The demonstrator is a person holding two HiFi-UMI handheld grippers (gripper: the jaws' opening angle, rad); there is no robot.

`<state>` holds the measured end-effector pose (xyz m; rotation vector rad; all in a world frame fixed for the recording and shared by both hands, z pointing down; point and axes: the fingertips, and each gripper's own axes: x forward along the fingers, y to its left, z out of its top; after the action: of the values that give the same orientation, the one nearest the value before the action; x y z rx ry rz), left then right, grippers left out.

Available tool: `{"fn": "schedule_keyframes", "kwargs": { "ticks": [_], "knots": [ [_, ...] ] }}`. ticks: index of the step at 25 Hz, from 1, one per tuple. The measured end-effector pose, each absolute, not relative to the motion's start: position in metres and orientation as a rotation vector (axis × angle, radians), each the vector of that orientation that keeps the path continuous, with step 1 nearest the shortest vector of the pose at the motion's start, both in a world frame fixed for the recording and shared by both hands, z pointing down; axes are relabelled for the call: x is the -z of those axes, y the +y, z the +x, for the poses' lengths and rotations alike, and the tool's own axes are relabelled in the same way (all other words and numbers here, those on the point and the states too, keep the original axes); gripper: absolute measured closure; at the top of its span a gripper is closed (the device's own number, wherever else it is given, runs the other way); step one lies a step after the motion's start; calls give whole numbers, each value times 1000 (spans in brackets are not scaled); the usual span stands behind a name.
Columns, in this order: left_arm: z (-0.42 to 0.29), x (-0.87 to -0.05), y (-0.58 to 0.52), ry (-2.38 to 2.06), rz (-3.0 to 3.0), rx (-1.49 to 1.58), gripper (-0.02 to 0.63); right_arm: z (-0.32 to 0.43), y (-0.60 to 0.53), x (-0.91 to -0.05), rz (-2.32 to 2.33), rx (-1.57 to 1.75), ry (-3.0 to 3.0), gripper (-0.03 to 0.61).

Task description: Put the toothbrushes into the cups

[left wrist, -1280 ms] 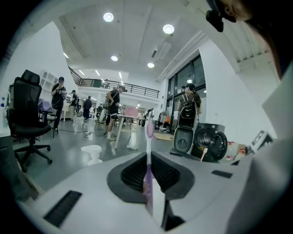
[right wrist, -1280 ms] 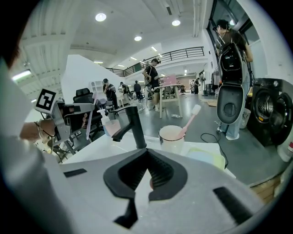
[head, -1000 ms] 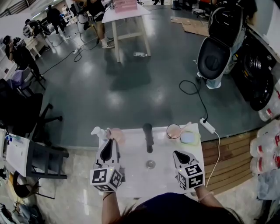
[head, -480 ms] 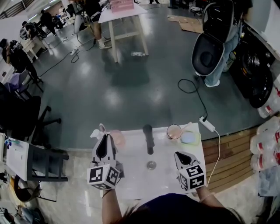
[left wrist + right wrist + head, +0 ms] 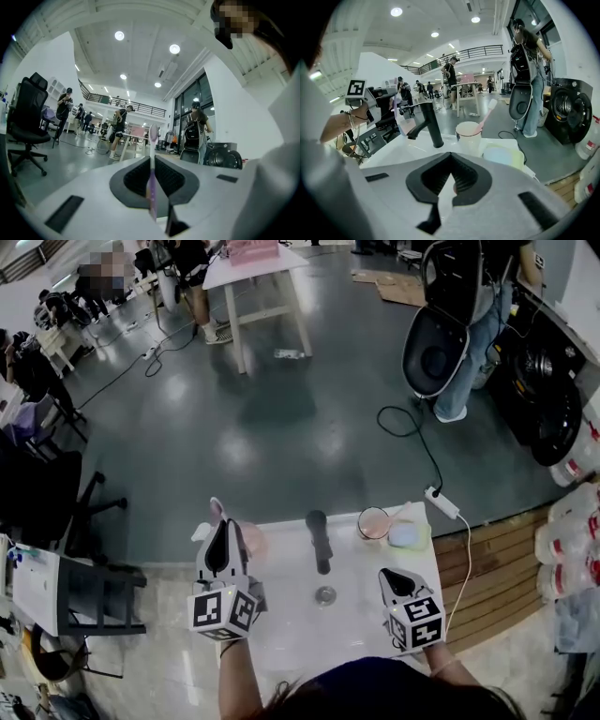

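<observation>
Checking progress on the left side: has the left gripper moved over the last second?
Yes. Measured against the black faucet, the left gripper, shut on a toothbrush, has shifted slightly up the picture, away from the person.

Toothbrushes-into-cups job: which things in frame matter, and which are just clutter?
Job: purple toothbrush, pink cup, white cup, pink toothbrush standing in it.
Lying about: black faucet, blue-and-yellow pad beside the white cup, power strip, office chair.

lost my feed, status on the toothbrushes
Left tool shut on toothbrush, upright, by left cup, not in yet. Right tool shut, empty. Right cup already holds pink brush. Nothing in the way.
</observation>
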<state>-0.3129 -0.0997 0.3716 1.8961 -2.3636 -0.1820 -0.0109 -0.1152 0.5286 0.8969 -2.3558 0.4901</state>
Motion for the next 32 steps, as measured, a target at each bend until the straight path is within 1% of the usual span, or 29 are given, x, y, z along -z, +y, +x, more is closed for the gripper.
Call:
{"fn": "schedule_keyframes", "kwargs": {
  "ticks": [17,32],
  "knots": [
    [-332,-393,-114,-2394,1900,194,584,-2,-111,-541,908,-534,-2312,578],
    [-335,-432,-116,-2365,1862,80,584,3,-109,-546,916,-555,-2284,578]
  ]
}}
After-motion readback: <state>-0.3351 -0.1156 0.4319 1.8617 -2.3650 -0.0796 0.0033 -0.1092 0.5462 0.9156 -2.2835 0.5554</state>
